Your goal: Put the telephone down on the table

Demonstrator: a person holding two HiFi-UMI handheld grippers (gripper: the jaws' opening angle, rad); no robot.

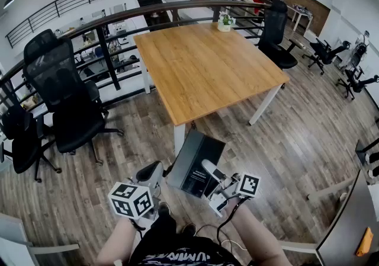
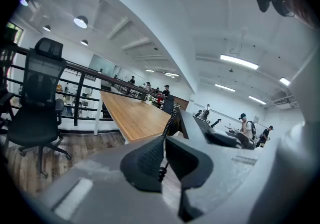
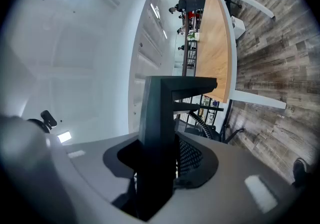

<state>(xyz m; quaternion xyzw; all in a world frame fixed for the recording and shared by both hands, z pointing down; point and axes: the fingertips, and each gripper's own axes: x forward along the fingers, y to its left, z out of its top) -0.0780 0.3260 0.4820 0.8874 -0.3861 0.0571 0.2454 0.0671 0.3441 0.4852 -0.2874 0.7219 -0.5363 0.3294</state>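
Note:
The telephone (image 1: 195,163) is a dark grey slab held low over the wood floor, just short of the near corner of the wooden table (image 1: 201,63). My right gripper (image 1: 218,180) is shut on its near edge; in the right gripper view the dark body (image 3: 160,133) stands clamped between the pads, with the table (image 3: 215,53) beyond. My left gripper (image 1: 149,173) sits to the telephone's left. In the left gripper view its pads (image 2: 145,160) are pressed together on the black coiled cord (image 2: 169,123), which runs up to the telephone (image 2: 200,128).
Black office chairs (image 1: 65,99) stand at the left by a railing (image 1: 106,28). Another chair (image 1: 275,34) sits at the table's far right corner. A small plant pot (image 1: 224,22) stands at the table's far edge. People are in the background.

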